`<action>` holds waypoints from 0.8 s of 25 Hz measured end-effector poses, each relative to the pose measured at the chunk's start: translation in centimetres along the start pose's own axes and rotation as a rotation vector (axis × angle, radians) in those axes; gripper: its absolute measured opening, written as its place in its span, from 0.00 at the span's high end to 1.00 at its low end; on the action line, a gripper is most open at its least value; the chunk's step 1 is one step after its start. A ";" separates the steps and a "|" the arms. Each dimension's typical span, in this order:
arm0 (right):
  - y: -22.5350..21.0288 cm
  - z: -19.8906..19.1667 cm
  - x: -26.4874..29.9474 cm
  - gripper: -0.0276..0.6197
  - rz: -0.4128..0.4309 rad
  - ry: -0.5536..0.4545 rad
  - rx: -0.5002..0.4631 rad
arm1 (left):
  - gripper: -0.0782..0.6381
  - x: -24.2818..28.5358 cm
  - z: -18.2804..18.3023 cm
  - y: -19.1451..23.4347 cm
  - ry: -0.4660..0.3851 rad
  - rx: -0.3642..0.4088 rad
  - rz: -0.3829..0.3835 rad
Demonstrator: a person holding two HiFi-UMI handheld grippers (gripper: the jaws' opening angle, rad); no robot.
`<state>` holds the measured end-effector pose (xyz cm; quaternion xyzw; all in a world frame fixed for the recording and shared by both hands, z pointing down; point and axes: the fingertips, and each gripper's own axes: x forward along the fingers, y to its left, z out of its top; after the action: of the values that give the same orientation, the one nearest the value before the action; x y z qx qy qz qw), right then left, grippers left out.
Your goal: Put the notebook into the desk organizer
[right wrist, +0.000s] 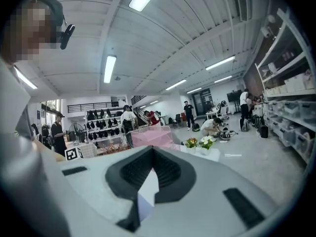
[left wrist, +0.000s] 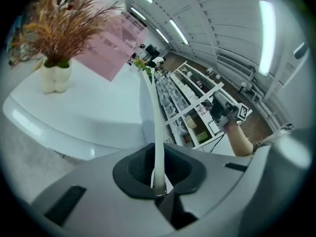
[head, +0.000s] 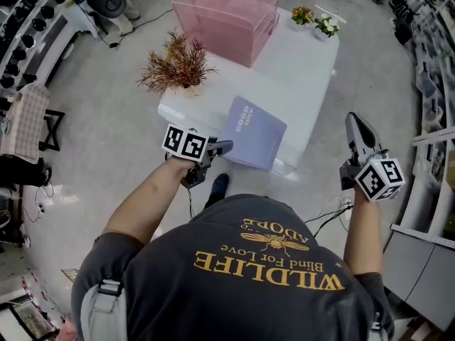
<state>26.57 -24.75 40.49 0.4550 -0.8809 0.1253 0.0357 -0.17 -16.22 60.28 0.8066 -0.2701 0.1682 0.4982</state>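
Observation:
A lavender notebook (head: pixel 254 132) lies at the near edge of the white table (head: pixel 302 62). My left gripper (head: pixel 226 146) is shut on its near left edge. In the left gripper view the notebook (left wrist: pixel 155 127) shows edge-on as a thin pale strip rising from between the closed jaws of the left gripper (left wrist: pixel 158 184). The pink translucent desk organizer (head: pixel 227 16) stands at the table's far end, also seen as the organizer (left wrist: pixel 111 48) and the organizer (right wrist: pixel 150 136). My right gripper (head: pixel 354 121) is held up to the right of the table, shut and empty.
A dried plant in a white vase (head: pixel 179 66) stands on the table's left edge, close to the notebook. Two small flower pots (head: pixel 315 21) sit at the far right corner. Shelving (head: pixel 434 62) runs along the right. Several people (right wrist: pixel 129 118) are in the background.

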 end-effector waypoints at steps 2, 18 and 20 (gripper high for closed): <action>-0.7 1.1 -0.7 0.96 0.010 -0.017 -0.014 | 0.85 0.1 1.4 -2.5 -0.017 0.047 -0.010; -4.5 7.3 -0.3 0.96 0.057 -0.119 -0.062 | 0.85 -1.2 17.6 -16.7 -0.078 0.405 -0.053; -4.2 8.6 1.4 0.96 0.046 -0.129 -0.079 | 0.85 -2.3 20.4 -17.0 -0.084 0.436 -0.070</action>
<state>29.56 -30.41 33.20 0.4399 -0.8959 0.0617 -0.0063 8.32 -27.78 37.76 0.9102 -0.2198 0.1716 0.3061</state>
